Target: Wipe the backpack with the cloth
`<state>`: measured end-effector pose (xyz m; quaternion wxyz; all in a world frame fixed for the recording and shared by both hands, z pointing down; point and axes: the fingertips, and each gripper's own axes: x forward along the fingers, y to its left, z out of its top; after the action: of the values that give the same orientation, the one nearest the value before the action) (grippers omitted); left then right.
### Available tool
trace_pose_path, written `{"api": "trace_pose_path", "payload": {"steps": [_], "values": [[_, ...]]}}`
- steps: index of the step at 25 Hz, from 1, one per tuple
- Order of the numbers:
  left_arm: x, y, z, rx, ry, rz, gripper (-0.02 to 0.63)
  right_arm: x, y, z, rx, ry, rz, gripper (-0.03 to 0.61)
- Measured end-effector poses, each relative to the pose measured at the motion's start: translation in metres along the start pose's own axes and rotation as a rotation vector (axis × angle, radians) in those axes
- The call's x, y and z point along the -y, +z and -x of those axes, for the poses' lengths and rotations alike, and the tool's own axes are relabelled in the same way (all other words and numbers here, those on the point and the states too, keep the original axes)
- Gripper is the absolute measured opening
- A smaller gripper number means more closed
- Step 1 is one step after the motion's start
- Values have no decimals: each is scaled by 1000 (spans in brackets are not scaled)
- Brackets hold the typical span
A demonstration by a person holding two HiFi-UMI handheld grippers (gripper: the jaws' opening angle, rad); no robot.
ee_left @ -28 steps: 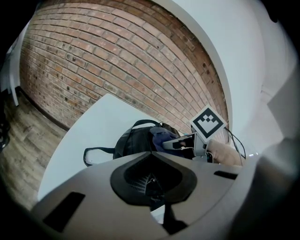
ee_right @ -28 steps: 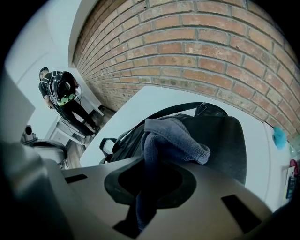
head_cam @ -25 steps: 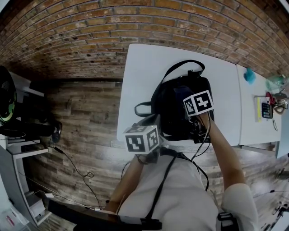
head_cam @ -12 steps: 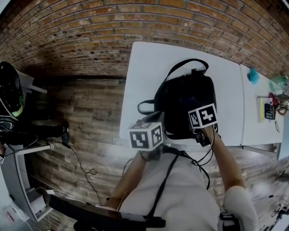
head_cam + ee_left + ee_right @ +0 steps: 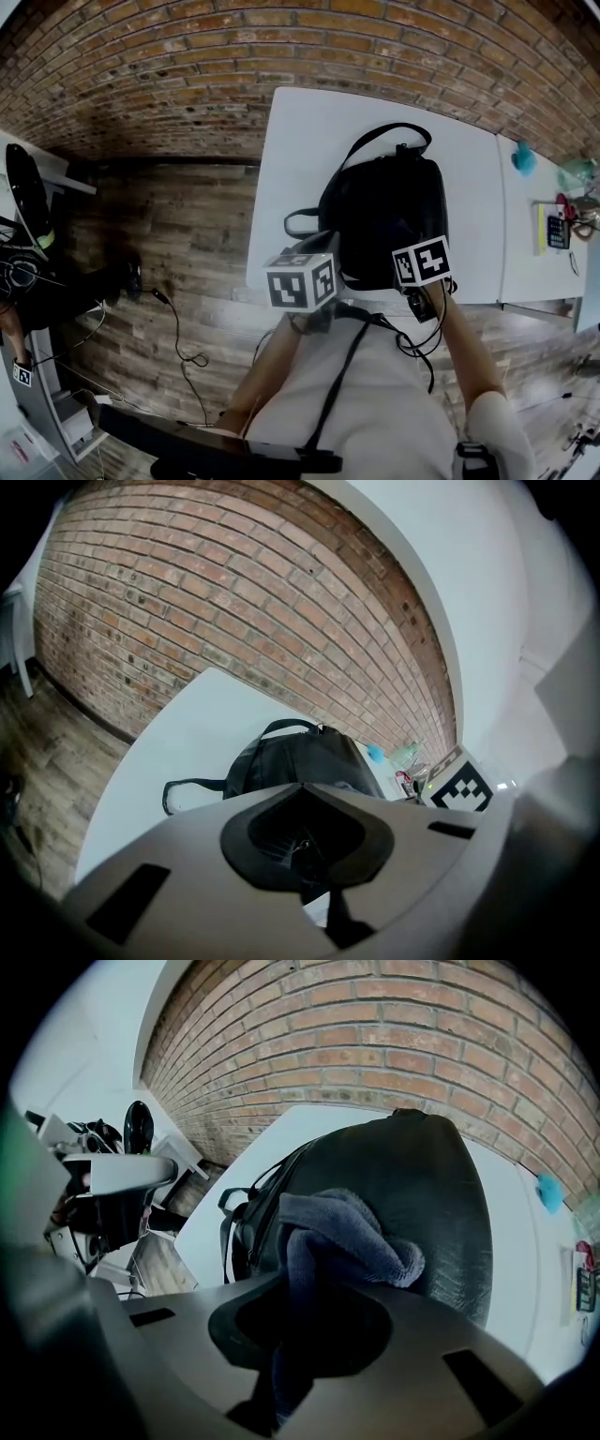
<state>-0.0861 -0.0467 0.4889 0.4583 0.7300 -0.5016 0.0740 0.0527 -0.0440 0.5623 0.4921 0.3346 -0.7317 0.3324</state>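
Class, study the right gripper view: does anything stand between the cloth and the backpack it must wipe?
Nothing visible does. The right gripper is shut on the grey cloth, whose bunched end sits directly in front of the black backpack. That part of the bag's surface is bare, and no other thing lies between them.

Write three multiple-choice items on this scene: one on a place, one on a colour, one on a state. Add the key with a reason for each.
1. Where does the backpack lie?
A. on a sofa
B. on the white table
C. on a chair

2. What colour is the backpack?
A. black
B. red
C. yellow

3. What is the state of the right claw?
A. open and empty
B. shut on a bottle
C. shut on the cloth

Key:
1 B, the head view shows it on the tabletop.
2 A, every view shows it black.
3 C, the right gripper view shows the grey cloth running down between the jaws.
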Motion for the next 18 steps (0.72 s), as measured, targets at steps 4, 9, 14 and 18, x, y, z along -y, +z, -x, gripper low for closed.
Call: {"api": "trace_pose_path", "payload": {"steps": [4, 9, 14, 18], "values": [[1, -1, 1, -5, -1, -2, 5, -3, -13, 2, -23, 6, 2, 38], [0, -1, 1, -6, 1, -3, 5, -5, -26, 3, -49, 23, -17, 38], [-1, -3, 1, -10, 0, -4, 5, -5, -30, 0, -65, 33, -24, 38], [1, -4, 2, -13, -15, -8, 5, -9, -19, 9, -38, 101, -87, 38]]}}
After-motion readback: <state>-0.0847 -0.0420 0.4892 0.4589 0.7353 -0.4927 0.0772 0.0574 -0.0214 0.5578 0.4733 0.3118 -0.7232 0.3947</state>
